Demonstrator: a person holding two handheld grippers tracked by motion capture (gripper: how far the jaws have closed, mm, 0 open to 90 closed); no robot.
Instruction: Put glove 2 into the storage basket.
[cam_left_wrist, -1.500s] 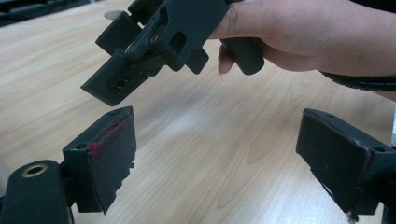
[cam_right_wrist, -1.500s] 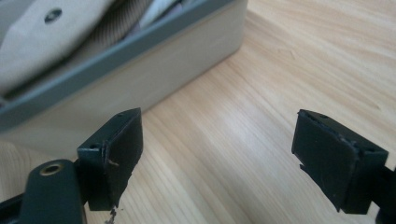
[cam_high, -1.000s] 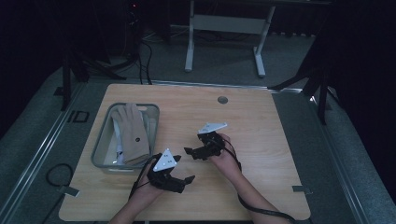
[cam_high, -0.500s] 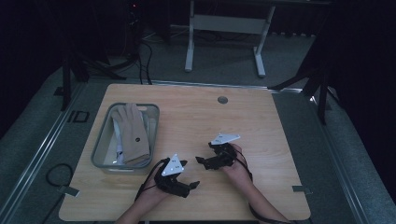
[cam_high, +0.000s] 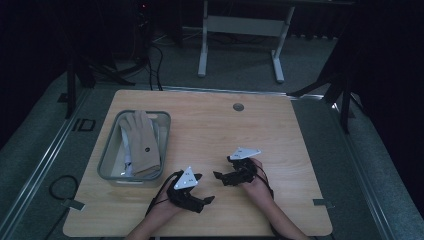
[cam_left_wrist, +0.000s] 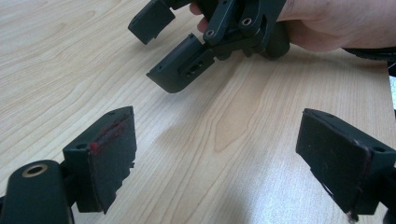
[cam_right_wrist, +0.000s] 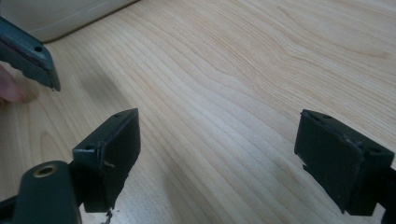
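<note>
My left gripper (cam_high: 206, 196) rests low over the wooden table (cam_high: 210, 130) near its front edge, jaws wide open and nothing between them (cam_left_wrist: 233, 158). My right gripper (cam_high: 222, 176) sits just to its right, also open and holding nothing (cam_right_wrist: 219, 154). The two point toward each other; in the left gripper view the right gripper (cam_left_wrist: 187, 56) and the hand holding it appear close ahead. A beige glove (cam_high: 141, 142) lies in a grey bin (cam_high: 111, 150) on the table's left side, apart from both grippers.
A round cable hole (cam_high: 238, 107) marks the table's far edge. A white table frame (cam_high: 240, 30) stands on the floor beyond. Bare wood stretches across the table's middle and right. White items lie under the glove in the bin.
Both grippers have drawn back toward the table's front edge and lowered; the right one came from mid-table. Their jaws stay open.
</note>
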